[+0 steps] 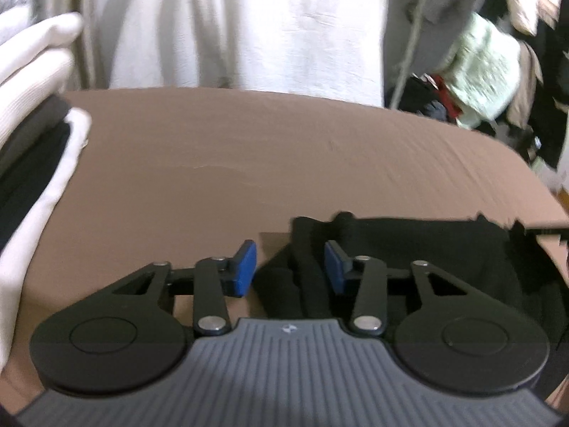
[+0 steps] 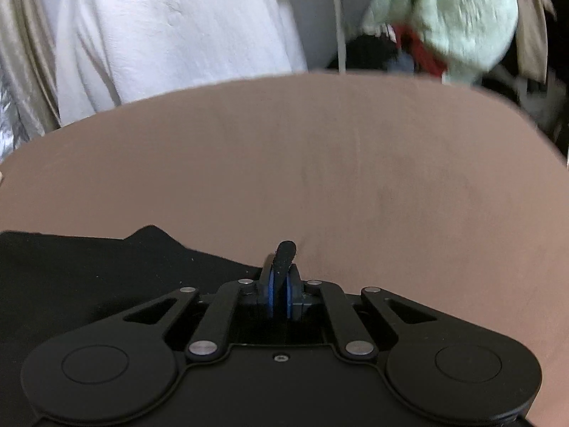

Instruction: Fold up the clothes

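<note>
On the brown surface (image 1: 249,163), a black garment (image 1: 409,249) lies toward 4 o'clock in the left wrist view, its upper edge running roughly level from the middle of the frame out to the right border. The left gripper (image 1: 290,267) hovers over the garment's left end with its jaws spread apart and nothing between them: the blue pad (image 1: 245,267) at 7 o'clock sits above bare brown surface, while the other blue pad is framed against the black cloth. At 9 o'clock, a stack of folded clothes (image 1: 32,163) in white, grey and black rests at the left edge of the surface. Behind the surface, at 12 o'clock, hangs a white fabric (image 1: 249,25), and at 2 o'clock a blurred pile of laundry (image 1: 480,71) with a pale green piece on top.

From the right wrist view, the right gripper (image 2: 281,284) is clamped on a narrow fold of the black garment (image 2: 89,277), which pokes up between the pressed-together blue pads. The rest of the cloth spreads toward 8 o'clock, lying on the brown surface (image 2: 320,163).
</note>
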Motion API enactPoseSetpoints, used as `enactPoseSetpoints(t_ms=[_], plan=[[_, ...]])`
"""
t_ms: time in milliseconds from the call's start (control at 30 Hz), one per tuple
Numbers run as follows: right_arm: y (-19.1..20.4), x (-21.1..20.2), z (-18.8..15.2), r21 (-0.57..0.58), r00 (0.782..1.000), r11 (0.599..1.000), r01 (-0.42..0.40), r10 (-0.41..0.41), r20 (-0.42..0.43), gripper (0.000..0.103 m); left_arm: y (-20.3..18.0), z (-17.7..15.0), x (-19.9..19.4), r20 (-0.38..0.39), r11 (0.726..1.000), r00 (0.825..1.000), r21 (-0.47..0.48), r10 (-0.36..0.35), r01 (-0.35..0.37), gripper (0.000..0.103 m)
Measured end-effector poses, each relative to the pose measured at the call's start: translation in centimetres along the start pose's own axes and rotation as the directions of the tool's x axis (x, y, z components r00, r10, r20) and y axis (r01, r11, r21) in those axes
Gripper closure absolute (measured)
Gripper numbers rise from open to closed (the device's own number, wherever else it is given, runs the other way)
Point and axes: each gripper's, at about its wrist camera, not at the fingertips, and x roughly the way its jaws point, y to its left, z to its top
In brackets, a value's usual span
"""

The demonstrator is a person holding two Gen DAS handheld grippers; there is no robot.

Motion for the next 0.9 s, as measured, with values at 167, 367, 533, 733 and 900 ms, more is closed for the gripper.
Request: enactPoseSetpoints(t_ms=[167, 367, 533, 733, 900], plan=[[-1.9, -2.8, 0.7, 0.123, 1.0, 0.992, -0.018, 0.015, 0.026, 0.072, -3.1, -1.0, 3.0, -0.069, 0.981, 0.995, 0.185, 0.069, -0.055, 0.061], [-0.4, -5.5, 0.5, 0.077, 0.984, 0.988, -0.133, 0.122, 0.13, 0.058, -6.2, -2.2, 5.5, -0.032, 0.922, 0.976, 0.336, 0.215, -0.192, 0.049], [3.0, -4.7, -0.8, -0.074, 0.971, 0.974, -0.212, 0.219, 0.095, 0.054, -7.6, -2.4, 6.3, -0.005, 0.896, 0.959, 0.356, 0.285, -0.264, 0.096], [4.8, -1.9, -1.8, -0.261, 0.987, 0.952, -0.161, 0.161, -0.023, 0.057, -4.7, -0.2, 1.8, 0.084, 0.901, 0.917, 0.171, 0.39, -0.399, 0.103], [4.4, -1.0, -2.3, -0.306, 0.998, 0.95, -0.056, 0.06, 0.005, 0.103, 2.1, -0.4, 0.2, -0.039, 0.929, 0.938, -0.132, 0.344, -0.346, 0.103]])
